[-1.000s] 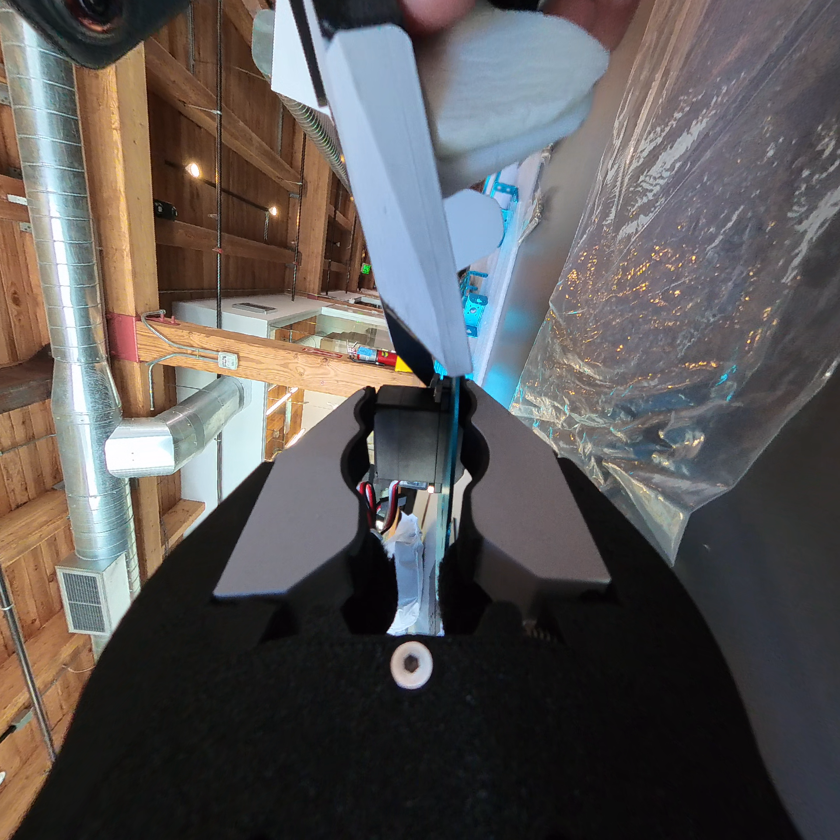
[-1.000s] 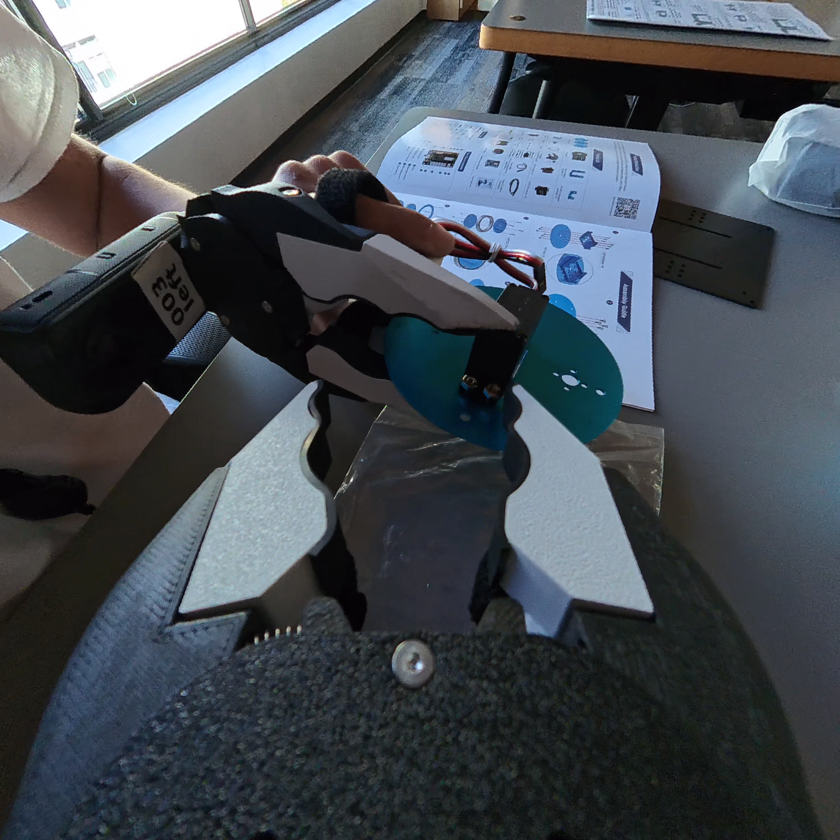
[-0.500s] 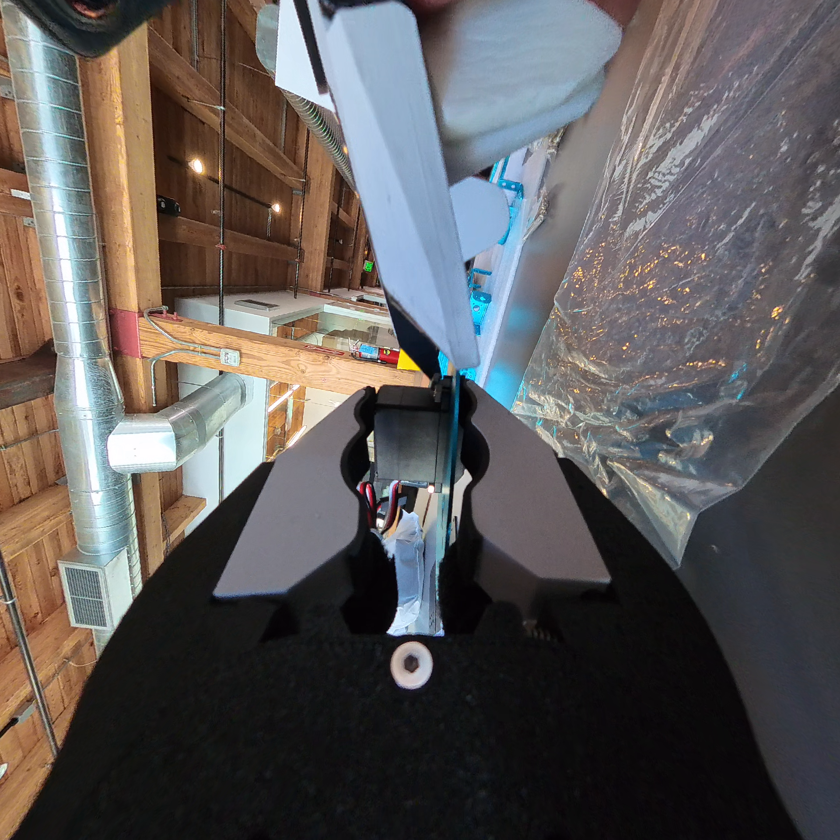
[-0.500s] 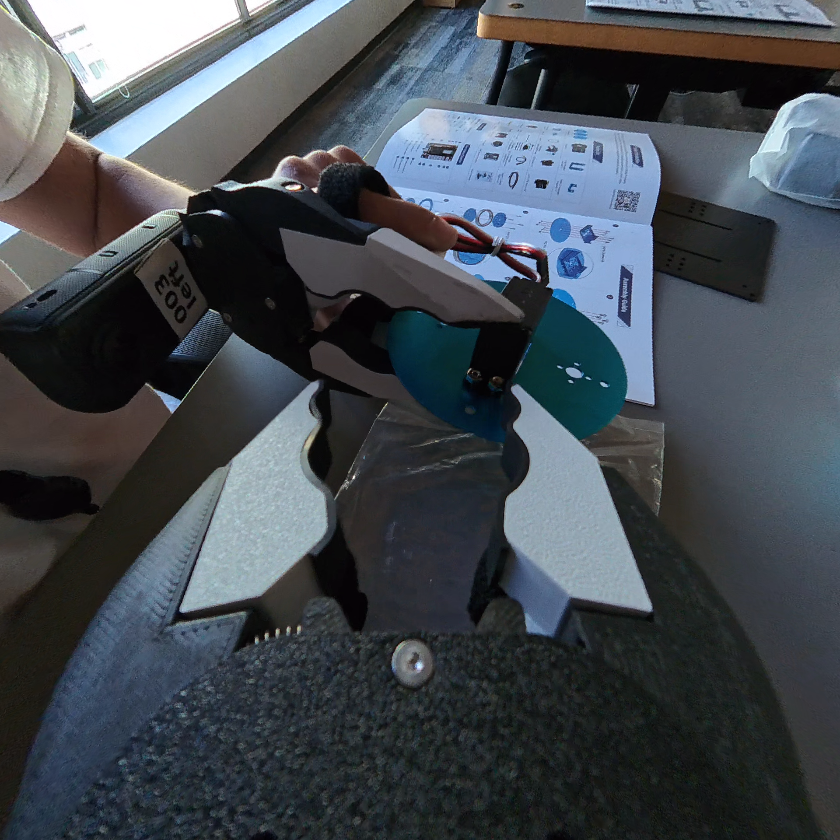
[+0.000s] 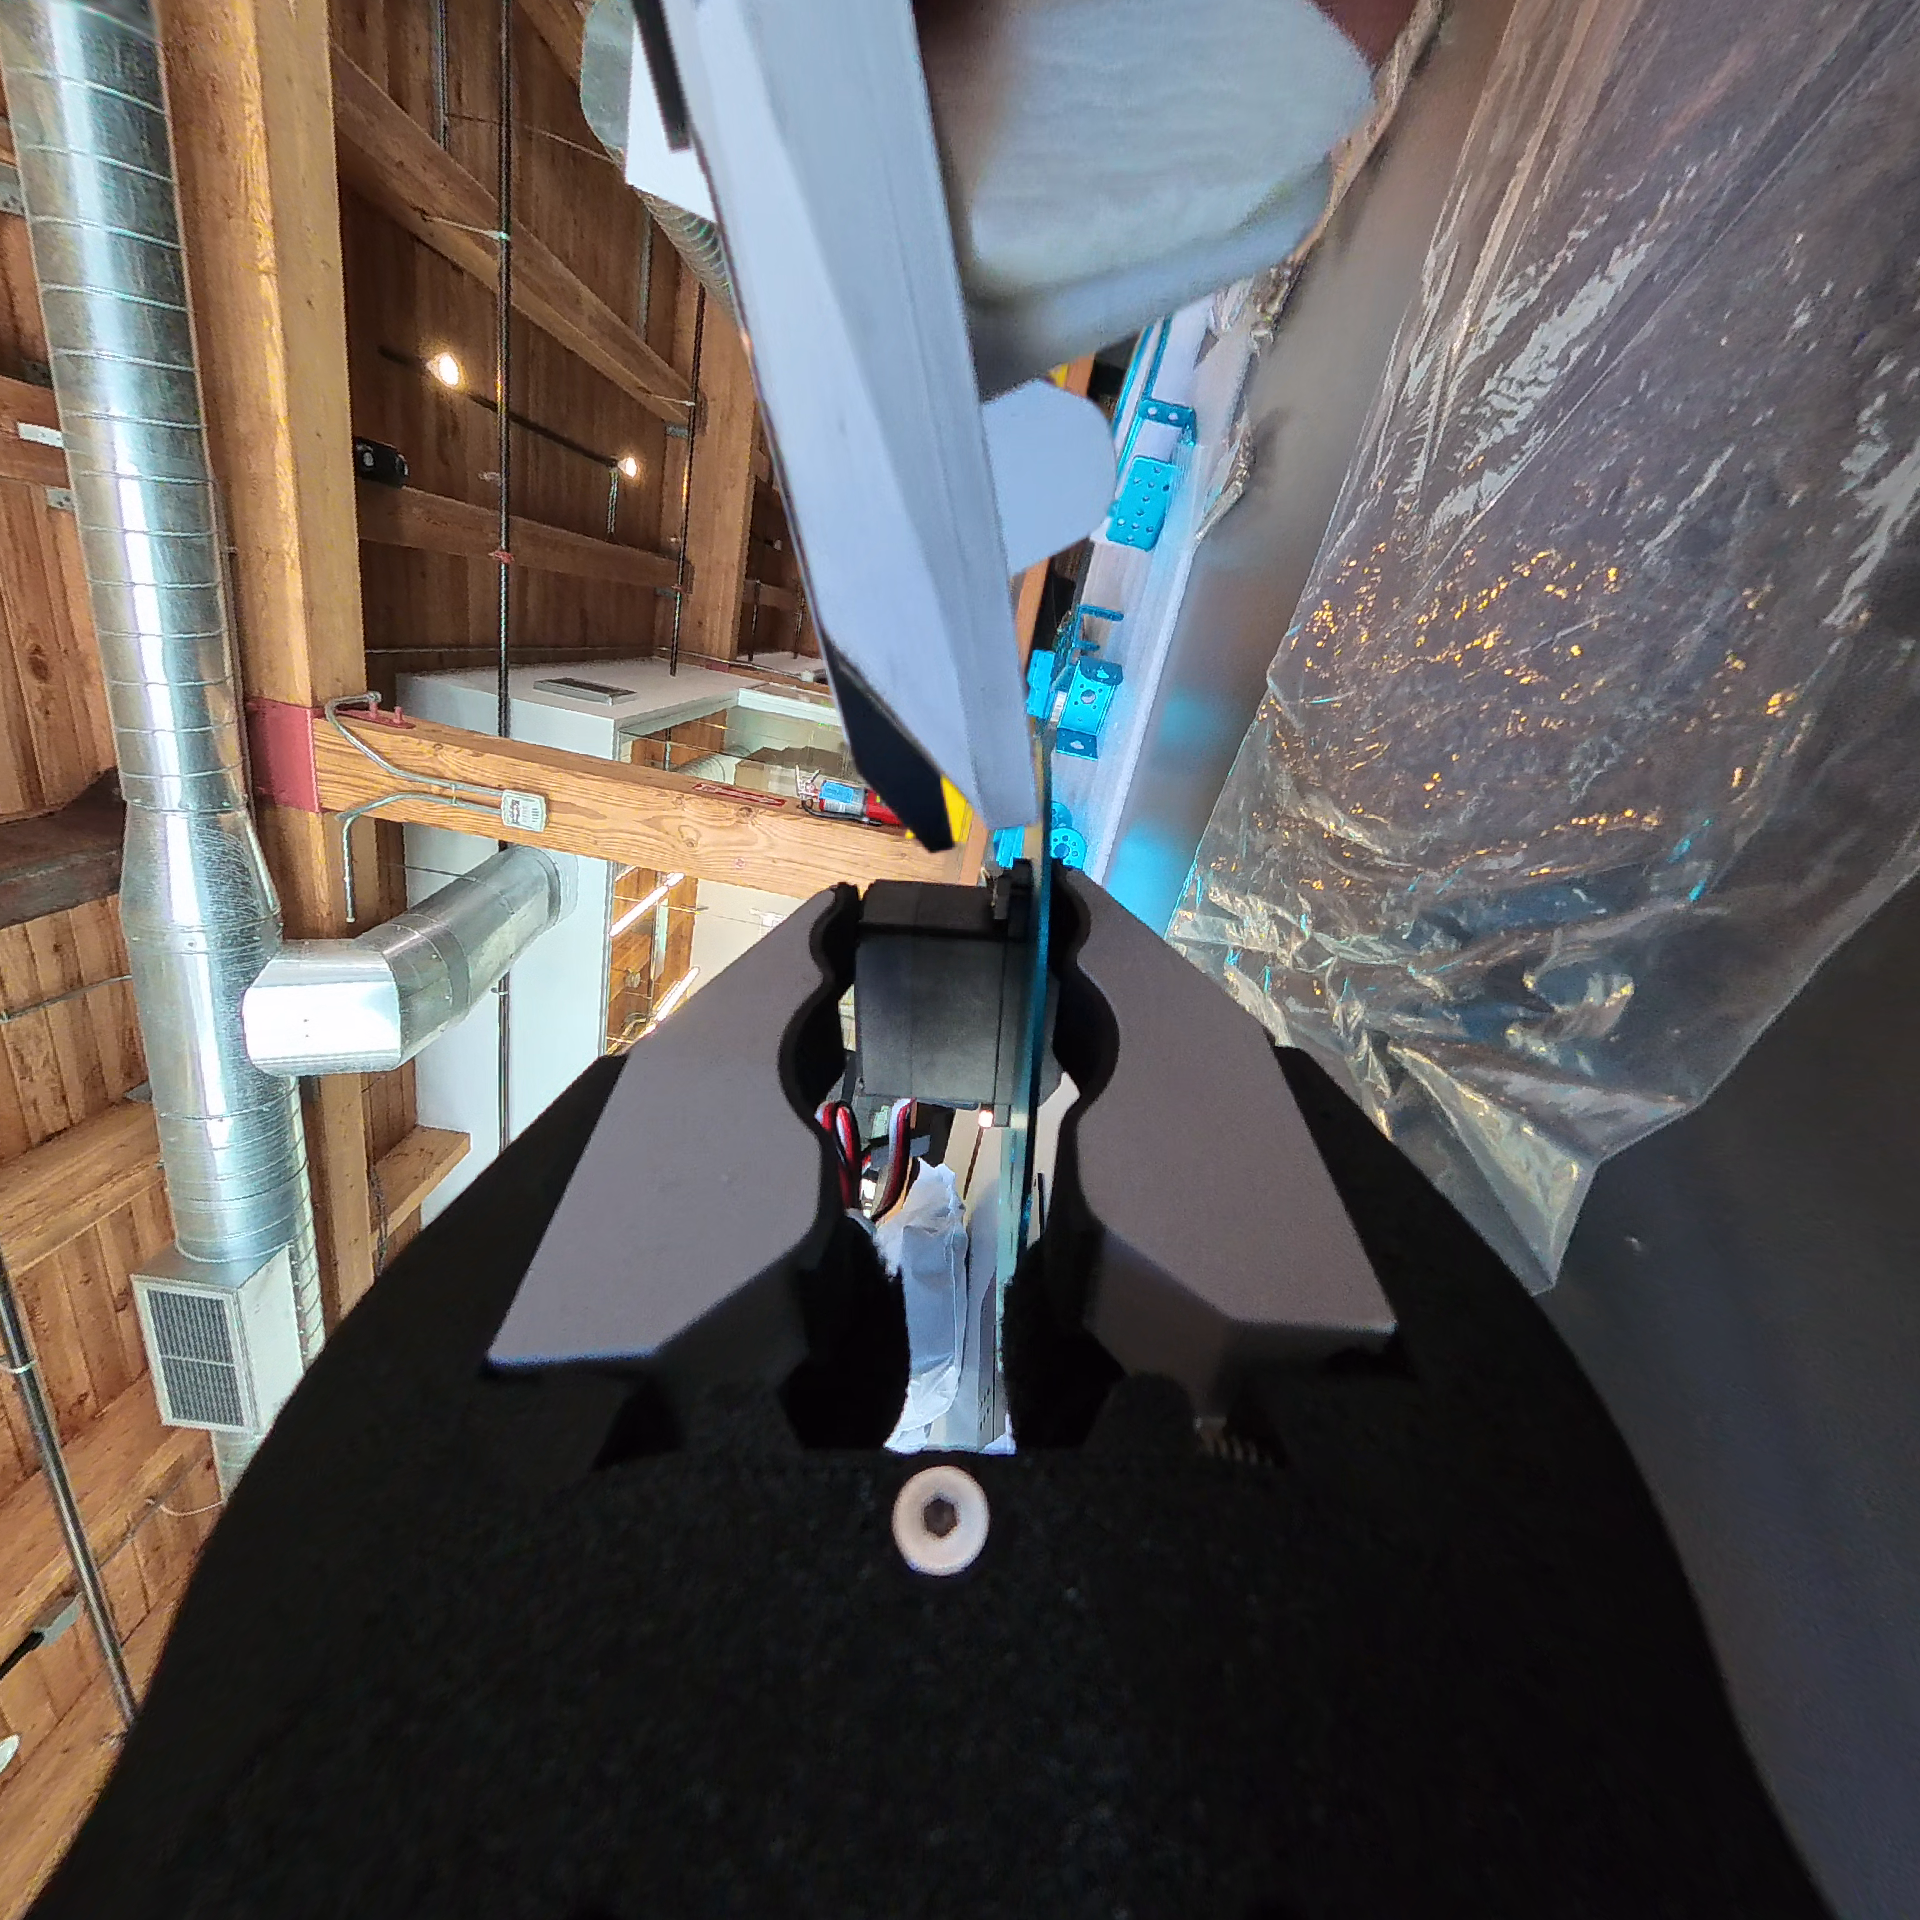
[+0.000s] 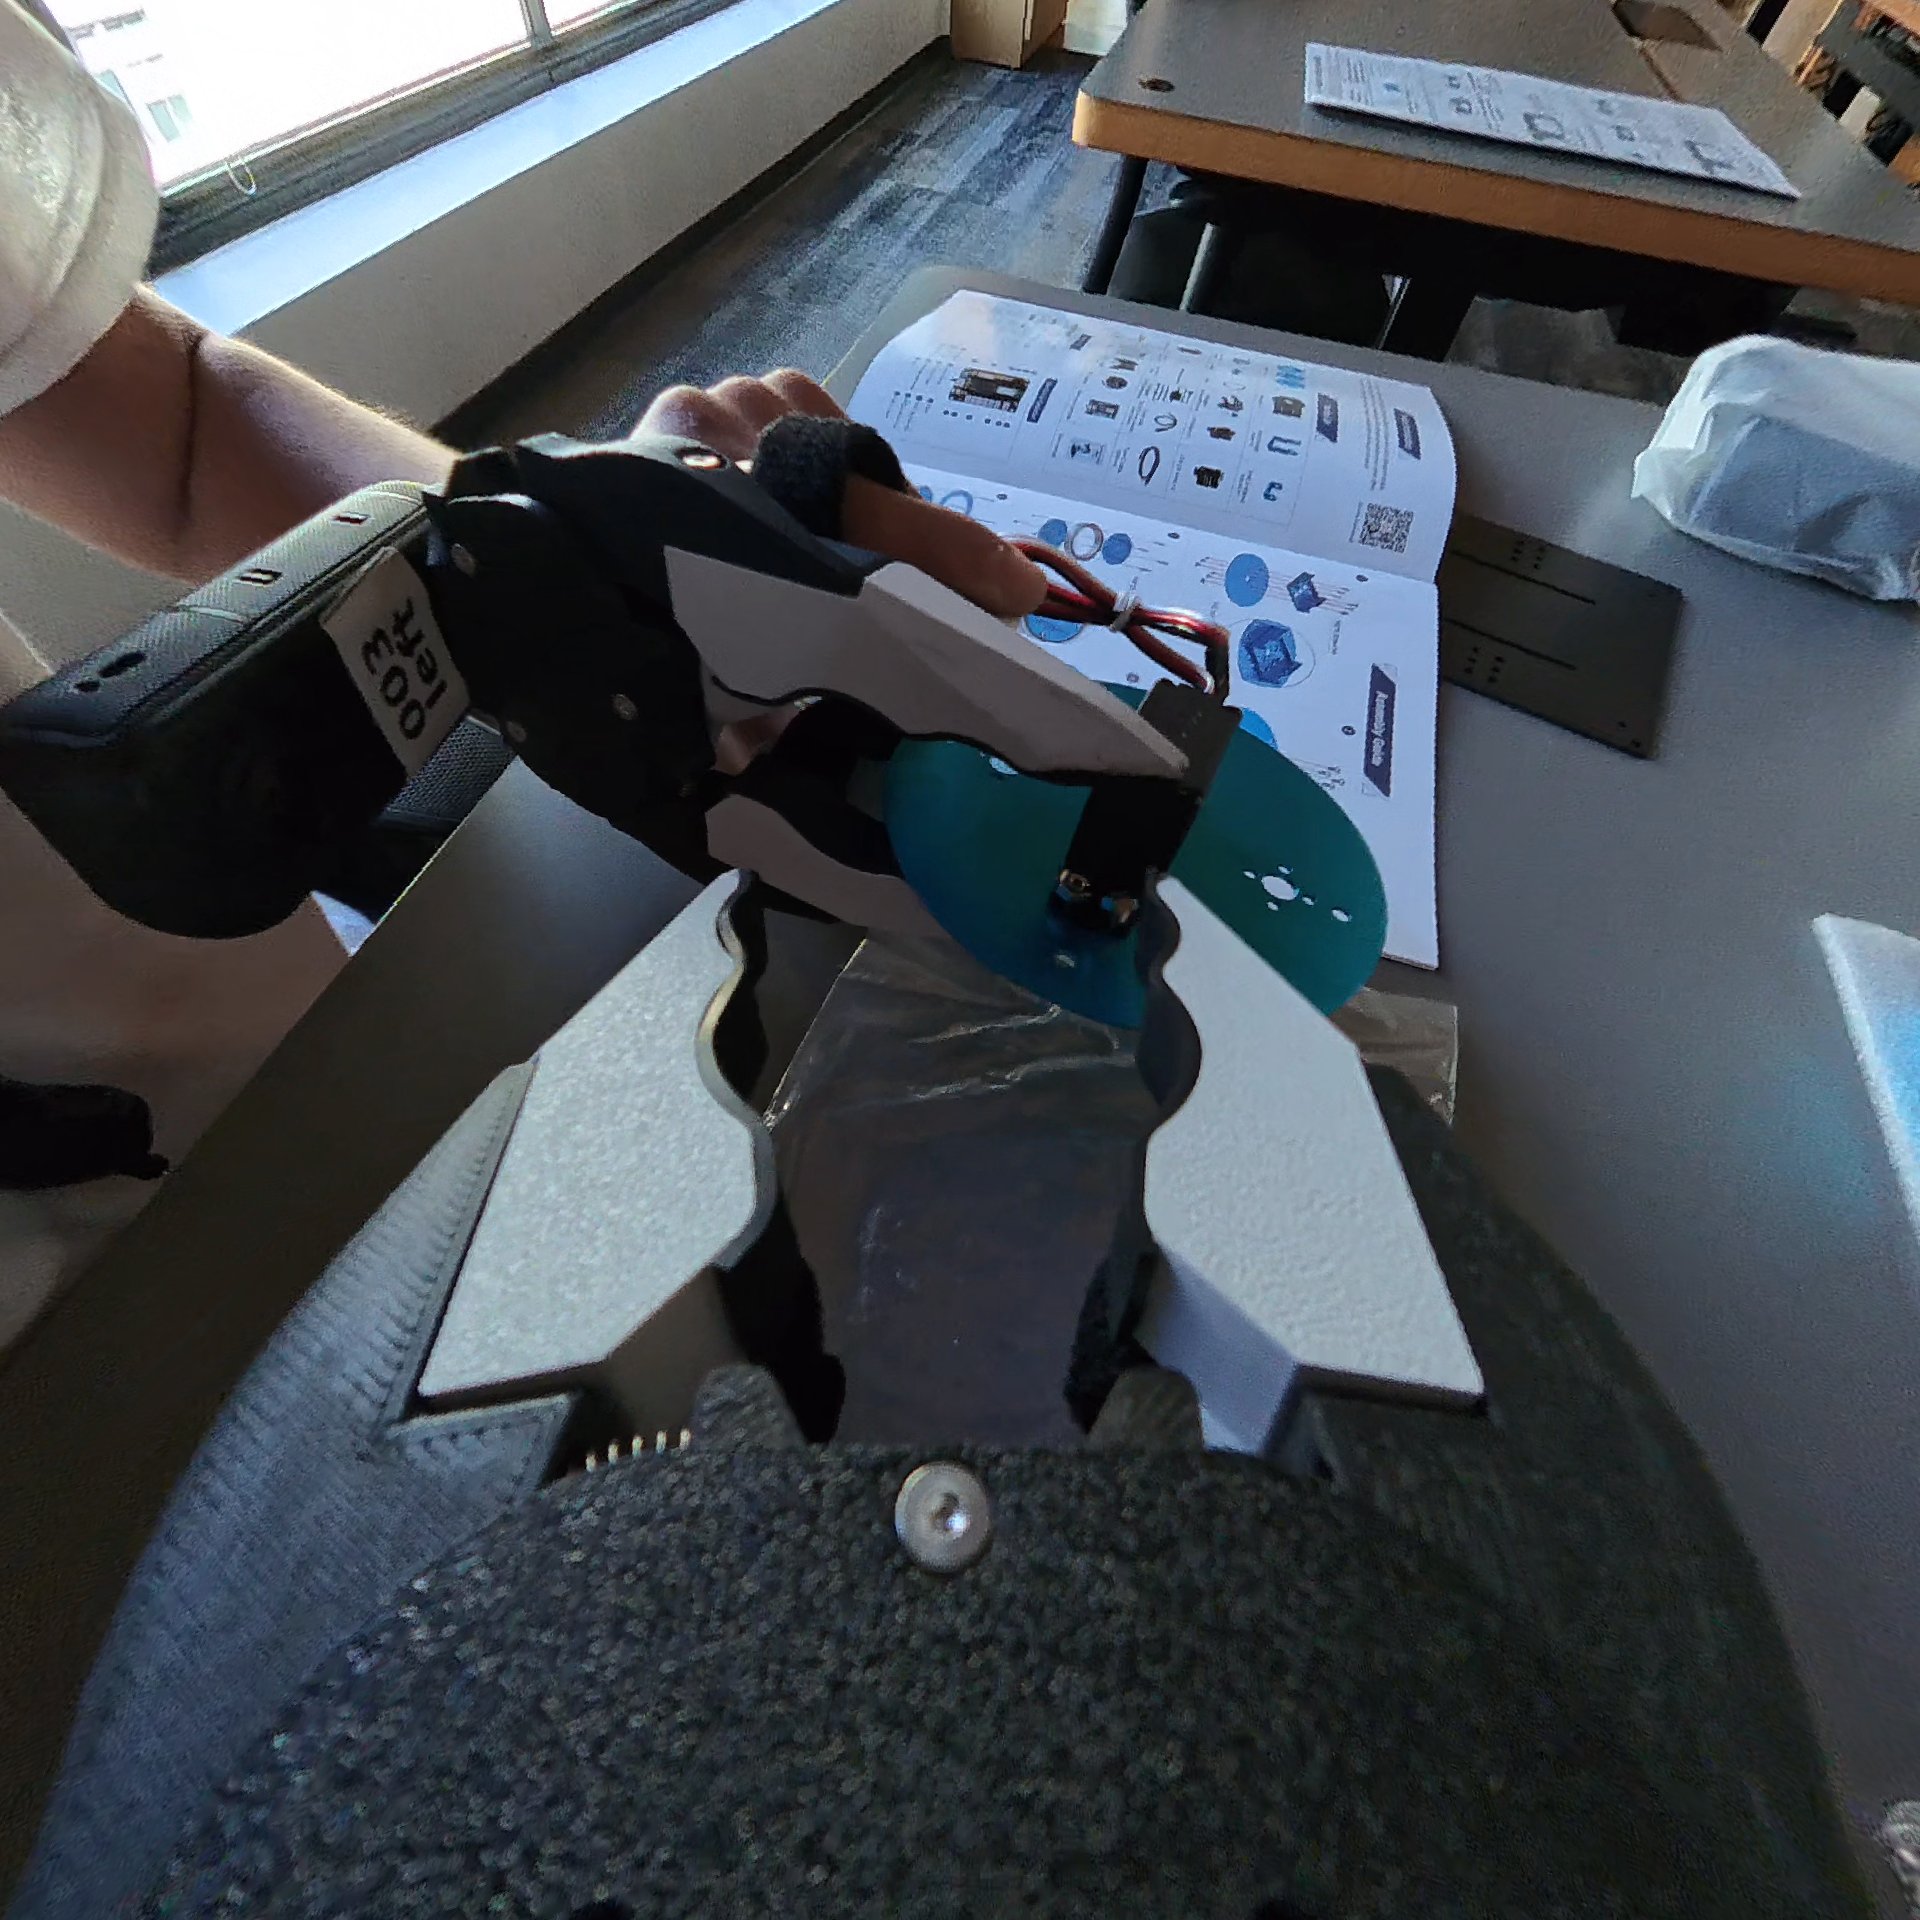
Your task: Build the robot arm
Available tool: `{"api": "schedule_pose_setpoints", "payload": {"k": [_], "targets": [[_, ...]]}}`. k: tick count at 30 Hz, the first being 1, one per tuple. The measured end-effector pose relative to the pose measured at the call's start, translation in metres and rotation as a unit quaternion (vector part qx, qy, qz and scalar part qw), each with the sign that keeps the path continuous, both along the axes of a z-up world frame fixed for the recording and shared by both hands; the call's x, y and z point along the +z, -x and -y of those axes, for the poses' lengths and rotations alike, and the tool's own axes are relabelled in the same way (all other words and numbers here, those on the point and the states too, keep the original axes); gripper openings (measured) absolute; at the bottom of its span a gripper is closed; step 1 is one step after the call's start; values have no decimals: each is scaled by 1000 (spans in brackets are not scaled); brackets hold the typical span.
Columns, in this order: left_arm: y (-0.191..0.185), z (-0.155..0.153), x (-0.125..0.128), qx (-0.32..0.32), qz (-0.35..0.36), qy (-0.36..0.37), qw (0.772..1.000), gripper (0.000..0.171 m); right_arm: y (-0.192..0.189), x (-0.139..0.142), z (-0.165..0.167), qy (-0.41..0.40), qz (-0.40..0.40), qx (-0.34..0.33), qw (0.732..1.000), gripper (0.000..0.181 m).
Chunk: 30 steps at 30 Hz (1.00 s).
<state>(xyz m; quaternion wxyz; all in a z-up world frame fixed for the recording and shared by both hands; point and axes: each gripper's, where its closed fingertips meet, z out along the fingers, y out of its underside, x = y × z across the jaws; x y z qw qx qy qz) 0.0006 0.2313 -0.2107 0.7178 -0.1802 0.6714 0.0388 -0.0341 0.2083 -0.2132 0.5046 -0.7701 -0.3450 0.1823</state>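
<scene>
left claw (image 5: 951,914): pinching the black servo (image 5: 935,997) and the teal disc (image 5: 1039,987) together between its fingers; in its own view the disc is showing edge-on, pressed against the right-hand finger
servo + disc: hanging in the air above the table (image 6: 1610,1039), not lying on it; the servo is sitting against the disc's face, and the disc is sticking out past the left claw's tips toward 3 o'clock in the right wrist view
wires (image 6: 1132,623): a red, black and white bundle coming off the servo's top end, running under the fingertip of the hand (image 6: 748,405) that's holding the left claw
right claw (image 6: 945,904): fingers spread wide, gripping nothing; the disc's near edge is sitting at its tips, with the right-hand finger just beside the servo's screw end. Can't tell if it's actually touching
bag (image 6: 935,1091): clear plastic, lying flat on the table right under both claws
booklet (image 6: 1195,436): lying open at 12 o'clock beyond the disc
black plate (image 6: 1558,644): flat at 1 o'clock, just beside the booklet's right edge
white bundle (image 6: 1787,468): wrapped lump sitting at 2 o'clock, well apart from the claws
</scene>
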Motion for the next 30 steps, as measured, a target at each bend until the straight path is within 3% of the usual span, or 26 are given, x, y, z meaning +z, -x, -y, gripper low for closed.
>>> {"api": "schedule_pose_setpoints", "payload": {"k": [30], "targets": [[0,2,-2,-4,-4,-3,1000,35,3,-9,0,12,9,6,1000,72]]}}
